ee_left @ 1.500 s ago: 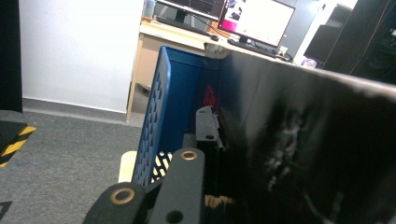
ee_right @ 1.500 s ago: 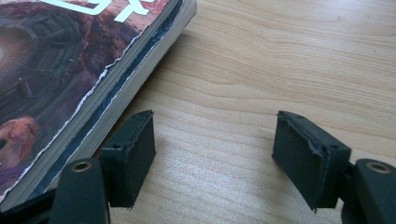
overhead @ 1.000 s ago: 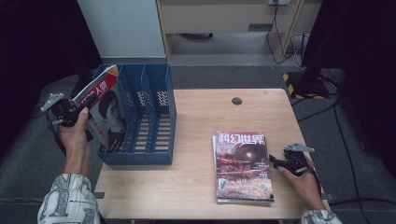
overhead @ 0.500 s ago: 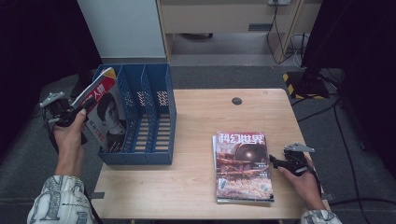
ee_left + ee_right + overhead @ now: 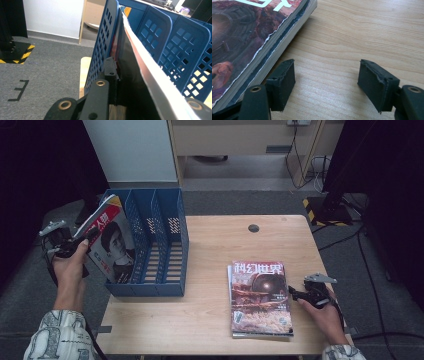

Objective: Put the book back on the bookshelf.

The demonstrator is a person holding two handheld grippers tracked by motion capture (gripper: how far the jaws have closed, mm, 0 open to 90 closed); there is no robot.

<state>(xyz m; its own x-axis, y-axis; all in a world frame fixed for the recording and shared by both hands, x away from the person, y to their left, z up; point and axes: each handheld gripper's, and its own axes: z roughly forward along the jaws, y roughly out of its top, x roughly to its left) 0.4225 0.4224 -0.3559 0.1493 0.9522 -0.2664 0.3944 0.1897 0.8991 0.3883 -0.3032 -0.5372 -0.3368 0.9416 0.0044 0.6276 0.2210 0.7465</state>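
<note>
high view: the left gripper (image 5: pixel 75 244) clamps a magazine (image 5: pixel 111 243) that stands tilted in the leftmost slot of the blue rack (image 5: pixel 167 245), at the table's (image 5: pixel 200 315) left edge. a stack of magazines (image 5: pixel 260 297) lies flat on the table well to the right of the rack. the right gripper (image 5: pixel 295 293) sits just beside the stack's right edge, on the side away from the rack.

left gripper view: the jaws are together on the magazine (image 5: pixel 145 75), pinching its edge, with the rack's (image 5: pixel 175 47) perforated walls on both sides of it.

right gripper view: the fingers (image 5: pixel 283 82) stand apart over bare table (image 5: pixel 352 32), nothing between them; the stack (image 5: pixel 249 40) lies just beside one finger.
</note>
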